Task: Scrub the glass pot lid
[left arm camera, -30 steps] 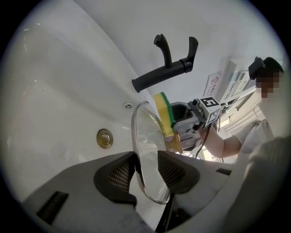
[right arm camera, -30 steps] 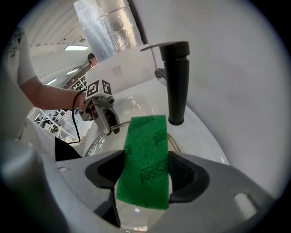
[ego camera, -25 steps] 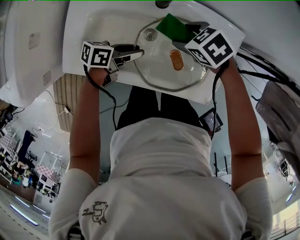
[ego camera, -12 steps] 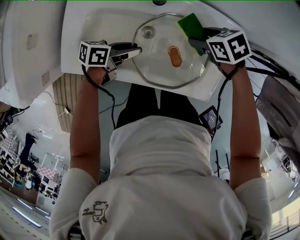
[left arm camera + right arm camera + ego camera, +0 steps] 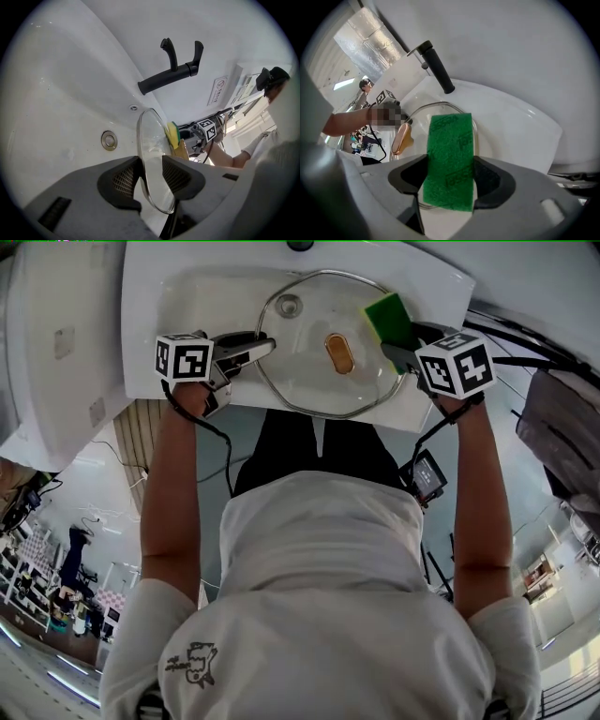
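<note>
Entry: your left tongs (image 5: 255, 345) are clenched on the left edge of the glass pot lid (image 5: 309, 376); in the left gripper view the rim runs edge-on between the two ribbed pads, both pressed against it. The lid sits inside the white sink (image 5: 150, 329), not on any desk, and covers most of the basin in the head view. The round metal drain (image 5: 289, 306) shows through the glass near the lid's upper left. The lid's amber oblong handle (image 5: 338, 352) sits at its centre, pointing toward you. Your right tongs (image 5: 398, 345) are grasping a sponge (image 5: 387, 317), jaws closed on its two sides; in the right gripper view the green scouring face looks at the camera and fills the gap between the jaws. The sponge lies on the right part of the lid, between the handle and the rim. In the left gripper view its yellow layer is the one against the glass, with the green layer on the far side. The black faucet (image 5: 168, 77) stands out from the wall above the basin, its spout over the far edge of the lid. The marker cubes (image 5: 184, 358) on both tongs sit at the near rim of the sink, well apart, one at each side of the lid. Your forearms reach up from your white shirt (image 5: 319, 615) to either side of the basin
</note>
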